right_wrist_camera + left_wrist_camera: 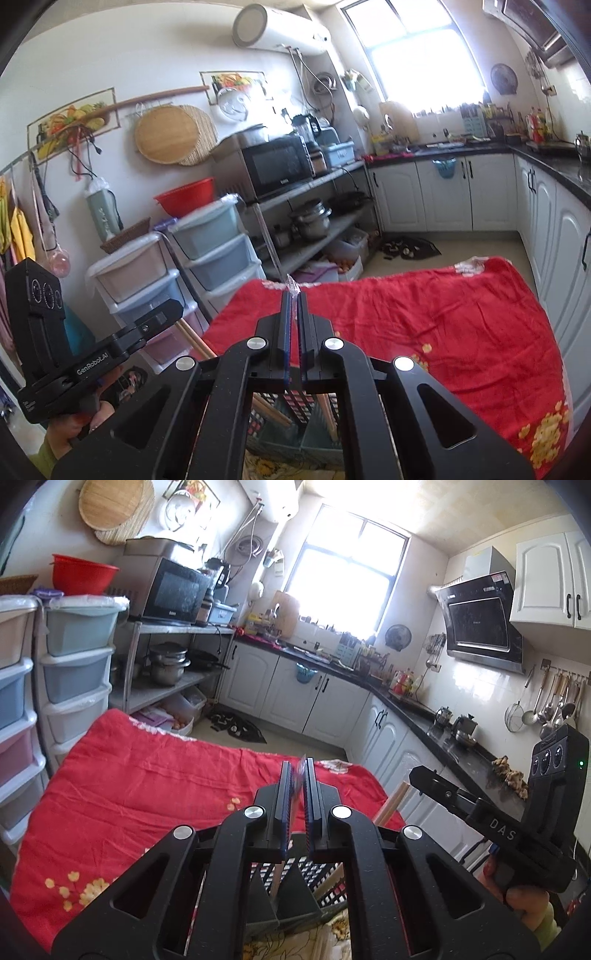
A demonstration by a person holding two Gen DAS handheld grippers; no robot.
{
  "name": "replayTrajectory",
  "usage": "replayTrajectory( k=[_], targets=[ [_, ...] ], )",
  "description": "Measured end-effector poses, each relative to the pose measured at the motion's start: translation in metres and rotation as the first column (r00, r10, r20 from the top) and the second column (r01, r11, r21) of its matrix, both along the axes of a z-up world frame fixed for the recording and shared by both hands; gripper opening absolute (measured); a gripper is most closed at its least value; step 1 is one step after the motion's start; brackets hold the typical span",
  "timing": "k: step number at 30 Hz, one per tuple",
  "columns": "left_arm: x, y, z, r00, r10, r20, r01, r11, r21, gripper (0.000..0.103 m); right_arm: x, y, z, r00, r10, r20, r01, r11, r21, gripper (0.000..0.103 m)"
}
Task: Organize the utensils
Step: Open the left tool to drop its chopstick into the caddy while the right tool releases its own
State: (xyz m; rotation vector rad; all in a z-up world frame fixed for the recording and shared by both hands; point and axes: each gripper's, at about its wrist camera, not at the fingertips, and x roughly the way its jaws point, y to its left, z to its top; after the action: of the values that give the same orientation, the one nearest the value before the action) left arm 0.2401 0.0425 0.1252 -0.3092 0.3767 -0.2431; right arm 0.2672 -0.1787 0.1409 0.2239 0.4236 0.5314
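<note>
Nearest the cameras is a dark slotted basket [295, 413] under both grippers, with wooden chopsticks [271, 408] lying slantwise in it. The right gripper [293, 295] has its jaws pinched tight on a thin clear-wrapped stick [271, 247] that points up and away. The left gripper [298, 766] is also closed, nipping something thin I can't identify. Beyond them lies the red flowered cloth [155, 775] on the table.

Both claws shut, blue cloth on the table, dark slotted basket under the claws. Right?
Wrong on the cloth: it is red with a yellow flower print, as both wrist views show. The rest stands: left claw and right claw shut, basket below them.
</note>
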Motion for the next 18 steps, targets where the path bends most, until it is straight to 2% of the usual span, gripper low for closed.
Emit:
replayTrajectory(
  k=[2,3,4,5,7,13,15,18],
  targets=[
    [0.0,-0.001,-0.004,1.0,0.006,-0.007,-0.006,1.0,0.005,0.006,0.001,0.001,-0.005,1.0,-0.009,-0.016,0.009,1.0,-0.012,0.004],
    [0.0,-0.001,-0.006,1.0,0.015,-0.009,-0.015,1.0,0.011,0.013,0.001,0.001,-0.007,1.0,-0.01,-0.022,0.01,1.0,-0.018,0.005],
    [0.0,-0.001,-0.007,1.0,0.025,-0.011,-0.025,1.0,0.018,0.016,0.001,0.002,-0.009,1.0,-0.01,-0.029,0.01,1.0,-0.023,0.01],
    [-0.001,-0.001,-0.009,0.999,0.039,-0.012,-0.038,0.999,0.029,0.022,0.002,0.0,-0.011,0.999,-0.014,-0.034,0.013,1.0,-0.024,0.021],
    [-0.004,-0.002,-0.011,0.999,0.049,-0.009,-0.048,0.998,0.043,0.024,0.0,-0.002,-0.014,0.999,-0.027,-0.038,0.026,0.999,-0.025,0.031],
    [-0.019,0.0,-0.01,0.996,0.087,0.011,-0.088,0.994,0.063,0.044,-0.008,-0.01,-0.021,0.998,-0.056,-0.033,0.055,0.997,-0.048,0.041],
    [-0.022,0.001,-0.01,0.995,0.098,0.019,-0.099,0.992,0.076,0.055,-0.012,-0.013,-0.022,0.997,-0.067,-0.031,0.065,0.996,-0.061,0.041],
    [-0.027,0.001,-0.012,0.994,0.106,0.012,-0.106,0.991,0.079,0.063,-0.017,-0.017,-0.025,0.997,-0.078,-0.02,0.076,0.994,-0.078,0.043]
  ],
)
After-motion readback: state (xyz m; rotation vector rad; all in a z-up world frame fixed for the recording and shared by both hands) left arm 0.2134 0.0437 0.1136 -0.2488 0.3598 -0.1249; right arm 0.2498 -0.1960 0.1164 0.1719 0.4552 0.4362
